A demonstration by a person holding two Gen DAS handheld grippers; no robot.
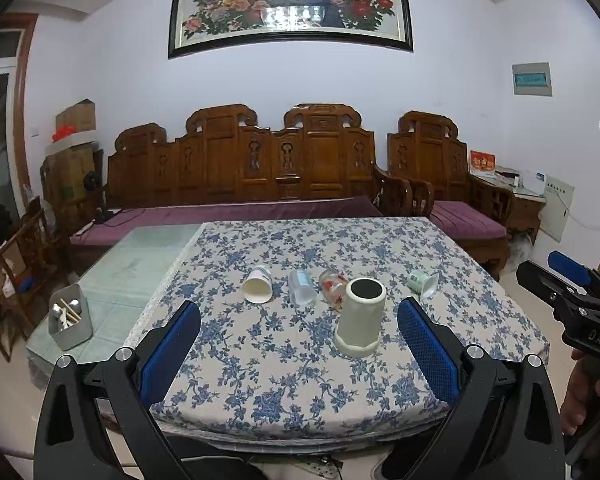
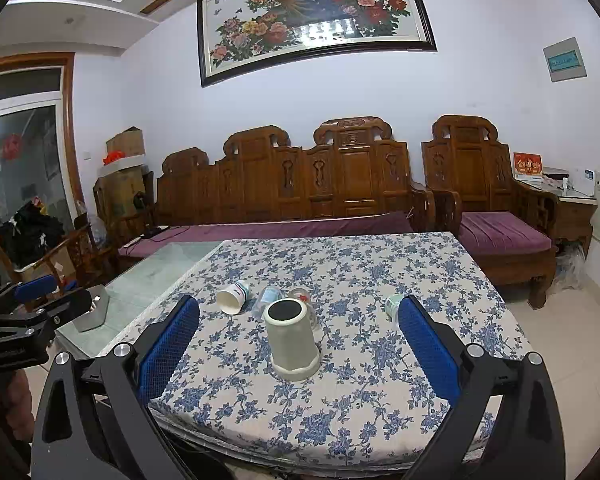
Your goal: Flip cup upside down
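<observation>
A beige cup (image 1: 359, 318) stands upside down on the floral tablecloth (image 1: 284, 360), its dark base facing up; it also shows in the right wrist view (image 2: 293, 338). Behind it lie several cups on their sides: a white paper cup (image 1: 257, 285) (image 2: 232, 297), a clear plastic cup (image 1: 301, 288) (image 2: 267, 299), a glass with red print (image 1: 333, 285) (image 2: 300, 294) and a green cup (image 1: 423, 283) (image 2: 392, 306). My left gripper (image 1: 298, 320) is open and empty, near the table's front edge. My right gripper (image 2: 298, 316) is open and empty, also back from the cups.
A grey holder with utensils (image 1: 69, 318) sits on the glass table part at left. A carved wooden sofa (image 1: 244, 168) and chair (image 1: 440, 160) stand behind the table. The right gripper shows at the right edge of the left wrist view (image 1: 572, 292).
</observation>
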